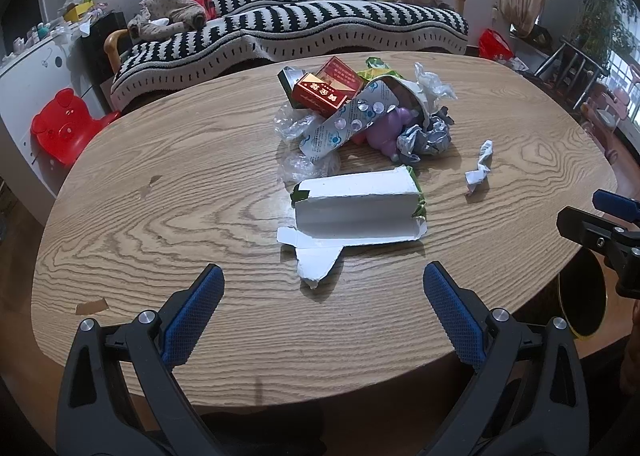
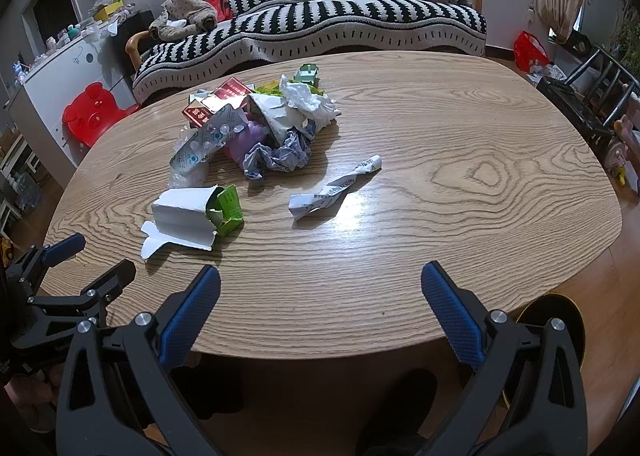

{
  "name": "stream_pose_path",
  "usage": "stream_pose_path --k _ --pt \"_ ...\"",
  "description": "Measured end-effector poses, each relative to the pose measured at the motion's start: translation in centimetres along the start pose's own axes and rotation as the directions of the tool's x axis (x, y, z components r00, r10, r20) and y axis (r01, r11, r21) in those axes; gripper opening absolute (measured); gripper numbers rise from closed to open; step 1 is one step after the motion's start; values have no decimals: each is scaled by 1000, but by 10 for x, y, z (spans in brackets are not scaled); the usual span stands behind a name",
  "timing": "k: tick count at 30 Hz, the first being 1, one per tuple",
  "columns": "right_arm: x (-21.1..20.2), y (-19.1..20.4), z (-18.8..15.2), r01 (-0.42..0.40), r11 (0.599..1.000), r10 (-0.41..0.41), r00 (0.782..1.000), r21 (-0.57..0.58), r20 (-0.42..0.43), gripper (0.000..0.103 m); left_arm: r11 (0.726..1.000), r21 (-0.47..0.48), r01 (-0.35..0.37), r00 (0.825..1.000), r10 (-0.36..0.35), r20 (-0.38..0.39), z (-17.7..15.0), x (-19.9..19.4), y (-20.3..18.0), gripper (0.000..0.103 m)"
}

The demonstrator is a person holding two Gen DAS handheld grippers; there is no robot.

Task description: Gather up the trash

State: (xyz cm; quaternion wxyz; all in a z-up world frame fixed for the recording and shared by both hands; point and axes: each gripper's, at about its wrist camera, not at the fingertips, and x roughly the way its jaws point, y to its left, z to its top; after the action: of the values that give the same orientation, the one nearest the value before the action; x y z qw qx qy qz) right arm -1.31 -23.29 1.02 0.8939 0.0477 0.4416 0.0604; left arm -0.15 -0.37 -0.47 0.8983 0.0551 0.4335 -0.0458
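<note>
Both sets of jaws stand wide apart and empty: the left gripper (image 1: pixel 323 310) and the right gripper (image 2: pixel 320 310) hover over the near edge of the worktop (image 2: pixel 460 184).

Judged from this, the step is the first pick. It would go best to take 1 loose piece at a time, straddling it squarely before closing.

Directly ahead of the left jaws, near, lies the torn white carton (image 1: pixel 356 212), flattened and open. Ahead of the right jaws and further off lies the twisted paper strip (image 2: pixel 334 188). Beyond both sits the trash heap (image 2: pixel 256 128). A dark bin (image 1: pixel 582 298) shows below the worktop's right edge.
</note>
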Motion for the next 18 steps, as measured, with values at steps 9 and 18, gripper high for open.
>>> stream_pose_path --k 9,18 --pt "0 0 0 0 1000 0 1000 0 0 97 1000 1 1 1000 -1 0 0 0 0 97" --pt "0 0 0 -1 1000 1 1000 0 0 97 1000 9 4 1000 -4 -2 -1 1 -3 97"
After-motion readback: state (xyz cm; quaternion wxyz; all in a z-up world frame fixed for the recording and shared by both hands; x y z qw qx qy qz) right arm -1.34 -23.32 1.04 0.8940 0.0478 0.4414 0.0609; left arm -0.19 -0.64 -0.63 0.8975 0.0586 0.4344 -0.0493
